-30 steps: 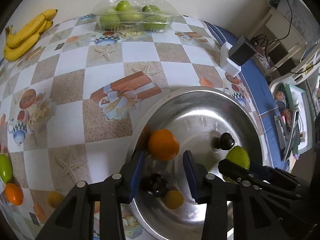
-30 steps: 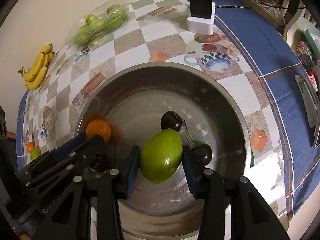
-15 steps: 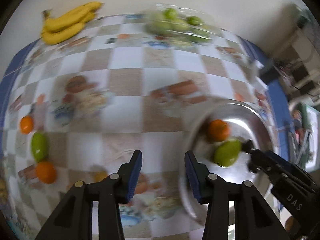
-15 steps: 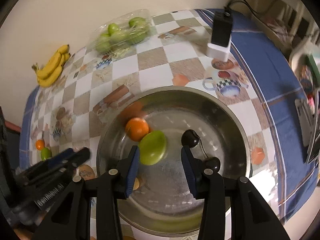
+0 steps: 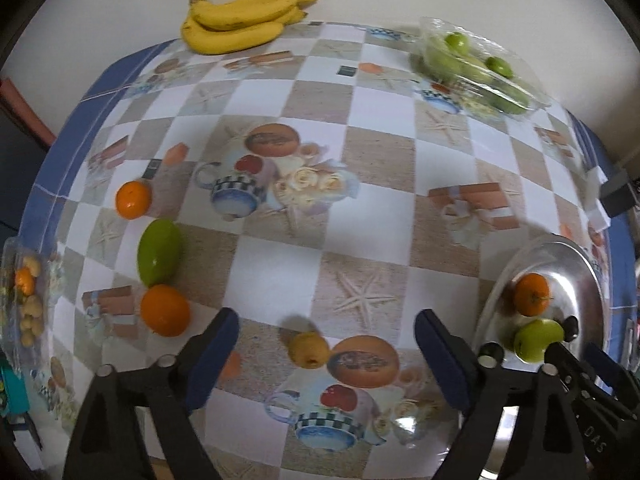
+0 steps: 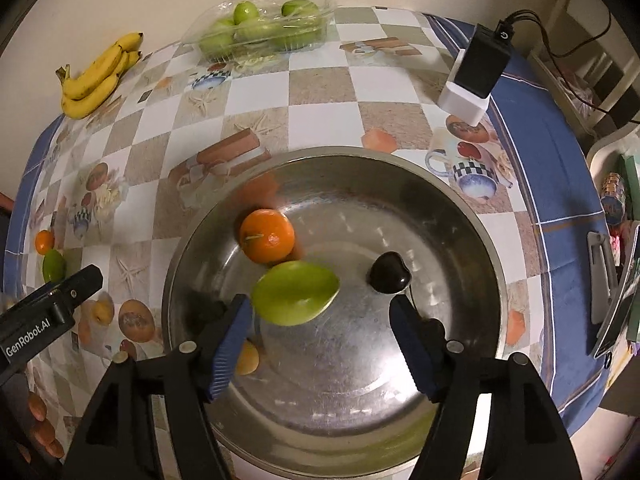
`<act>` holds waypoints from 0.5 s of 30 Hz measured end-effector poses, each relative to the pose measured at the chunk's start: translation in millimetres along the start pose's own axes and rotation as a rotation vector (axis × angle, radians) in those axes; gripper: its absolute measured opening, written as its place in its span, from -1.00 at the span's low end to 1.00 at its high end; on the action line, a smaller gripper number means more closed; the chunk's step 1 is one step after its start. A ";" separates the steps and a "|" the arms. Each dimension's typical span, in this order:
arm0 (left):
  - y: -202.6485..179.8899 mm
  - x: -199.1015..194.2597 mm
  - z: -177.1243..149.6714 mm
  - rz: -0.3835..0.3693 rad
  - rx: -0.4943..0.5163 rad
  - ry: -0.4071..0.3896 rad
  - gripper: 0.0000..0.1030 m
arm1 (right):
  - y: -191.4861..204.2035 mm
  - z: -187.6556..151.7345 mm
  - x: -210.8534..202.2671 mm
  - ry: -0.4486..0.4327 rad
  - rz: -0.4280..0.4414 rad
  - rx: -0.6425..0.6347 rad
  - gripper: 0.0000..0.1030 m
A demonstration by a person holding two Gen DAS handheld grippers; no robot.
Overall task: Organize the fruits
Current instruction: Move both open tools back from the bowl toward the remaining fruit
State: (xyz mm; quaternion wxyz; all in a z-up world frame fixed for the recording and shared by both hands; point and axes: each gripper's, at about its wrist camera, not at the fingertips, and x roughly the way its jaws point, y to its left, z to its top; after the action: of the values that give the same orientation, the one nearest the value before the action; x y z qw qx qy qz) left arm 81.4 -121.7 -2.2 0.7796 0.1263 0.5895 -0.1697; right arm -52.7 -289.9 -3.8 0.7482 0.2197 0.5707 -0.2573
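- The left gripper hangs over the patterned tablecloth with its blue pads spread wide and nothing between them; a second ago it stood over the steel bowl with an orange just ahead of its pads.
- A small yellow fruit lies on the cloth between those pads, towards 12 o'clock; what kind it is cannot be told.
- The right gripper is spread wide above the bowl; a second ago it was clamped on the green mango, which now lies loose and motion-blurred in the bowl at 11 o'clock from the pads.
- An orange sits touching the mango on its far side, with a dark cherry at 1 o'clock in the bowl.
- More fruit in the bowl is half hidden behind the right gripper's fingers: a yellow one shows at the left finger and a dark shape at the right one.
- On the cloth at 10 o'clock from the left gripper lie a loose orange, a second green mango and a smaller orange.
- A clear tray at 9 o'clock is cut off by the frame edge; its contents are hard to make out.
- Farthest back, bananas lie at 11 o'clock and a clear box of green fruit at 1 o'clock.
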 end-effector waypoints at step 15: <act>31.6 7.7 -9.0 -0.010 -0.189 0.016 1.00 | 8.9 -1.5 9.6 0.017 0.002 -0.050 1.00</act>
State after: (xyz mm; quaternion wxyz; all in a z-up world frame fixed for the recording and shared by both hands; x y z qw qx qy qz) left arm 88.5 -90.3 -12.2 0.7825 0.0505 0.6097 -0.1161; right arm -46.0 -283.4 -13.2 0.7489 0.2033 0.5831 -0.2404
